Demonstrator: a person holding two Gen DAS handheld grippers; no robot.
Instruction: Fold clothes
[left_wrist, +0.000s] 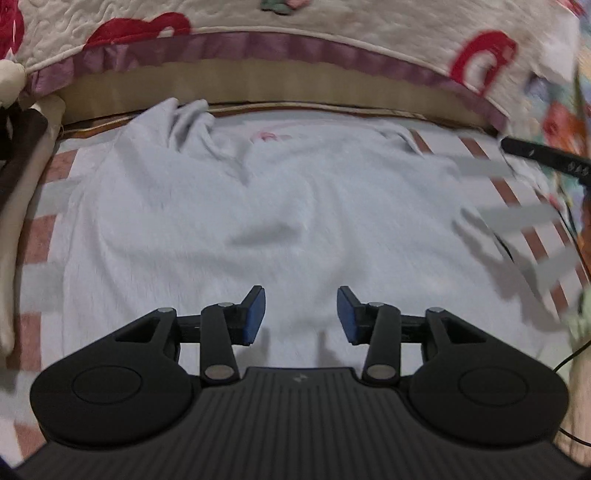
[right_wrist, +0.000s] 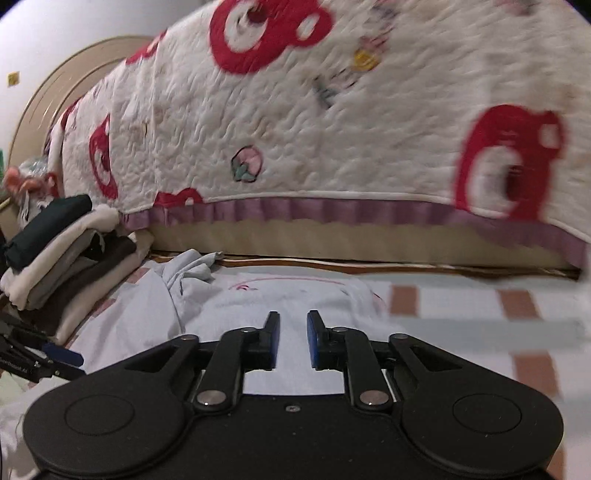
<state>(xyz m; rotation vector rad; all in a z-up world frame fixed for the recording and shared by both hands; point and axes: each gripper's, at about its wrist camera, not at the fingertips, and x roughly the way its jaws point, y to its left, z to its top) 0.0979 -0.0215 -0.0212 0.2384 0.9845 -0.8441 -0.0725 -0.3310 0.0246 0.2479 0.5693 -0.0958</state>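
A pale blue garment (left_wrist: 258, 206) lies spread flat on a checked mat, its far edge bunched into folds near the bed base. My left gripper (left_wrist: 301, 314) hovers above the garment's near part, open, with nothing between its blue pads (left_wrist: 255, 315). In the right wrist view the same garment (right_wrist: 258, 299) lies ahead and to the left. My right gripper (right_wrist: 293, 339) is above its near right part, with the jaws a narrow gap apart and only cloth showing below them.
A bed with a quilted white cover with red prints (right_wrist: 332, 122) and a purple frill runs along the far side. A stack of folded clothes (right_wrist: 62, 254) stands at the left by the bed. Pink-and-white checked mat (right_wrist: 461, 317) extends to the right. Thin black cables (left_wrist: 569, 221) lie at the right.
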